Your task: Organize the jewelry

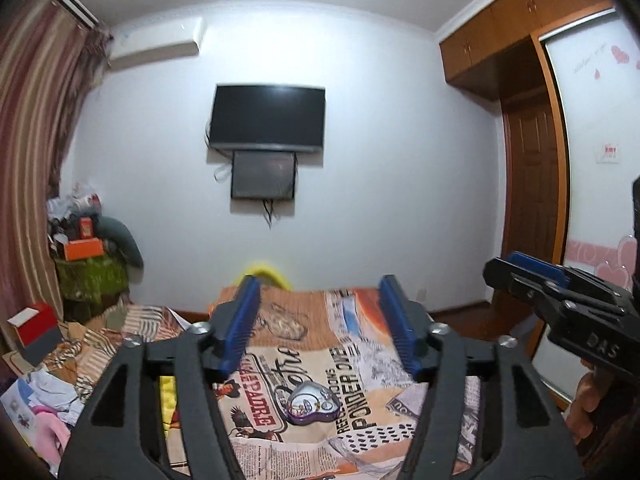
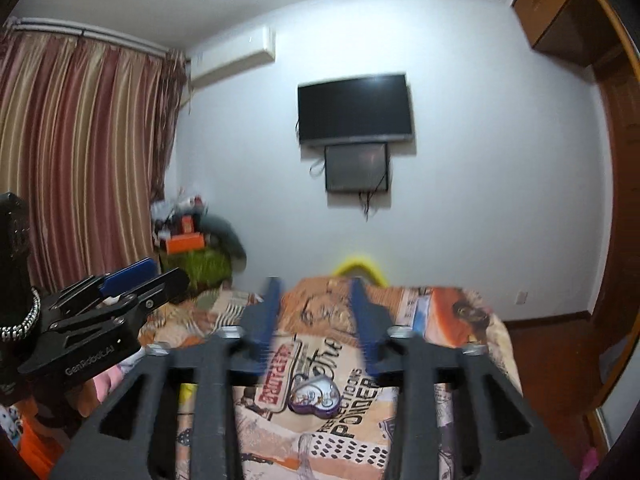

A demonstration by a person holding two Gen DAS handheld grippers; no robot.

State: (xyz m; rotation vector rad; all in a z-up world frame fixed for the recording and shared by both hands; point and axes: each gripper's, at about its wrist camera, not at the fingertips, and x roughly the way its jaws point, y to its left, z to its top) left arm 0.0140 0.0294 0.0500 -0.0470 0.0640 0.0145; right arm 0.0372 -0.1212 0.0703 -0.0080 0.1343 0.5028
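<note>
The left tool [image 1: 318, 292] is spread wide, its blue pads [image 1: 244, 320] holding nothing and hanging above the bed [image 1: 360, 320]. The right tool [image 2: 316, 292] is also parted, somewhat narrower, empty, and blurred. On the printed bedspread, low between each tool's fingers, lies a heart-shaped jewelry box [image 1: 312, 402] with a purple rim; its contents are too small to make out. Each tool appears only partly at the edge of the other's view. The bed's near end is hidden behind the tool frames.
</note>
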